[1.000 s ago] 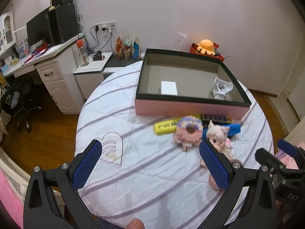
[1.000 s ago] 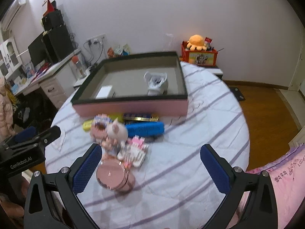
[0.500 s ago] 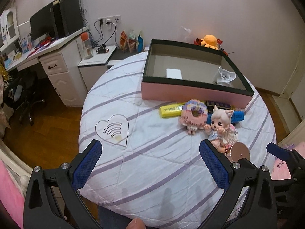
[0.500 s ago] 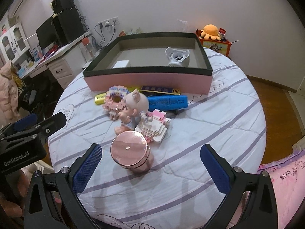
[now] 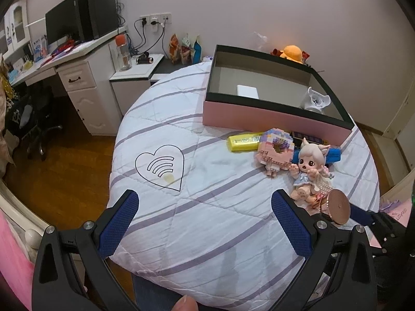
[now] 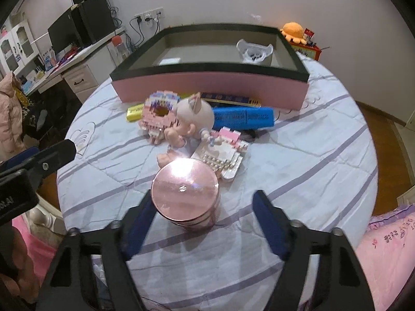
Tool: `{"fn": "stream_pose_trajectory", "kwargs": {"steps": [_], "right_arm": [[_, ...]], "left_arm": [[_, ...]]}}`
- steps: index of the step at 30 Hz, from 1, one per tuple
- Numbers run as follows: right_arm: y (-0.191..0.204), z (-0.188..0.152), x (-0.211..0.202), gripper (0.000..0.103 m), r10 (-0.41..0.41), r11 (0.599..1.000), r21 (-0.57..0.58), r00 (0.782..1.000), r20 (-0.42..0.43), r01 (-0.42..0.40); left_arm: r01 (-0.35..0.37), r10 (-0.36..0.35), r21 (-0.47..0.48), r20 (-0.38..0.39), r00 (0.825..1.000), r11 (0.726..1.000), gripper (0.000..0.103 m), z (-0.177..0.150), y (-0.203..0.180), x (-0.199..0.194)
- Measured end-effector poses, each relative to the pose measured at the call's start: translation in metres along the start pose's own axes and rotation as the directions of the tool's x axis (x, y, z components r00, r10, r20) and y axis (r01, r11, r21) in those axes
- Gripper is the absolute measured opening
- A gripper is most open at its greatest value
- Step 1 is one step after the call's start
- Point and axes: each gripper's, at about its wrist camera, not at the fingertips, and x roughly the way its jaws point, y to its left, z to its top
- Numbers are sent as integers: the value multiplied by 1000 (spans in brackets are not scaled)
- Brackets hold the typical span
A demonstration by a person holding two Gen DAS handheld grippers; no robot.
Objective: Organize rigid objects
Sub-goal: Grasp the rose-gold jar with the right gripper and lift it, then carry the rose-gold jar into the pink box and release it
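A pink box with a dark rim [image 5: 272, 119] [image 6: 207, 88] stands at the far side of the round bed-like table; a white block [image 5: 247, 91] and a white cup [image 6: 254, 51] lie inside. In front of it lie a doll [image 6: 193, 121], a pink brick figure [image 6: 158, 115], a yellow bar [image 5: 242, 142], a blue bar [image 6: 243, 118] and a white brick piece [image 6: 223, 155]. A round pink tin [image 6: 185, 191] [image 5: 336, 206] stands nearest. My right gripper [image 6: 202, 215] is open, its jaws either side of the tin, the left pad close to it. My left gripper [image 5: 205, 220] is open and empty over the quilt.
The quilt has purple stripes and a heart print [image 5: 160, 167]. A white desk [image 5: 77, 77] with a monitor and a chair stand left. An orange plush [image 6: 293, 29] sits behind the box. Pink bedding [image 6: 384, 246] lies at the right.
My right gripper has come down and forward to the pink tin and its jaws have narrowed around it. My left gripper has pulled back and up from the objects.
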Motion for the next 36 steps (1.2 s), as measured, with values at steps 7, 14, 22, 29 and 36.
{"fn": "stream_pose_trajectory", "kwargs": {"steps": [7, 14, 22, 29, 36], "right_arm": [[3, -1, 7, 50, 53, 999, 6, 999, -4, -53], [-2, 1, -2, 50, 72, 997, 19, 997, 7, -72], [-5, 22, -28, 50, 67, 998, 11, 995, 75, -68], [-11, 68, -30, 50, 52, 999, -12, 990, 132, -51], [-11, 130, -4, 50, 46, 998, -43, 986, 160, -40]], "left_arm": [[-5, 5, -8, -9, 1000, 1000, 103, 0, 3, 5], [-6, 6, -6, -9, 1000, 1000, 103, 3, 2, 8], [2, -2, 3, 18, 1000, 1000, 103, 20, -3, 10], [-2, 2, 2, 57, 998, 1000, 103, 58, -10, 19], [-31, 32, -11, 69, 997, 999, 103, 96, -8, 47]]}}
